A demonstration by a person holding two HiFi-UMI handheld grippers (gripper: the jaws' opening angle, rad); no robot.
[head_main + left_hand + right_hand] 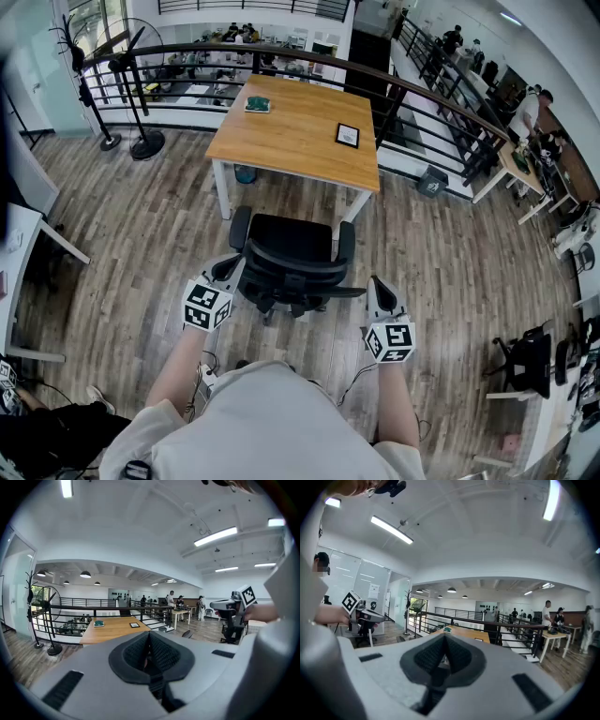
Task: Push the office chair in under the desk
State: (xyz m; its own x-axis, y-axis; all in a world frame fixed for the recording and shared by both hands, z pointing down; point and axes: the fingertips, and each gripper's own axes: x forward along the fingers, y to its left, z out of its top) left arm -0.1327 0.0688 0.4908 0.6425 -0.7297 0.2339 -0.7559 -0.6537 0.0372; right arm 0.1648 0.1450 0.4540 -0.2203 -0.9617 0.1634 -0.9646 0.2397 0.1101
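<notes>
A black office chair [291, 258] stands pulled out in front of a wooden desk [300, 131] with white legs, its back towards me. My left gripper [228, 270] is shut and empty, just left of the chair's backrest near the left armrest. My right gripper [377, 286] is shut and empty too, a little right of the backrest and apart from it. In the left gripper view the pads [140, 654] meet with nothing between them, and the desk [112, 627] lies ahead. The right gripper view shows closed pads [433, 657] and the desk [464, 633] beyond.
A framed tablet [347, 135] and a green object [257, 105] lie on the desk, with a blue bin [245, 174] beneath it. A dark railing [412, 103] runs behind. A floor fan [141, 94] stands far left, a white desk [19, 244] to the left, another black chair [530, 361] to the right.
</notes>
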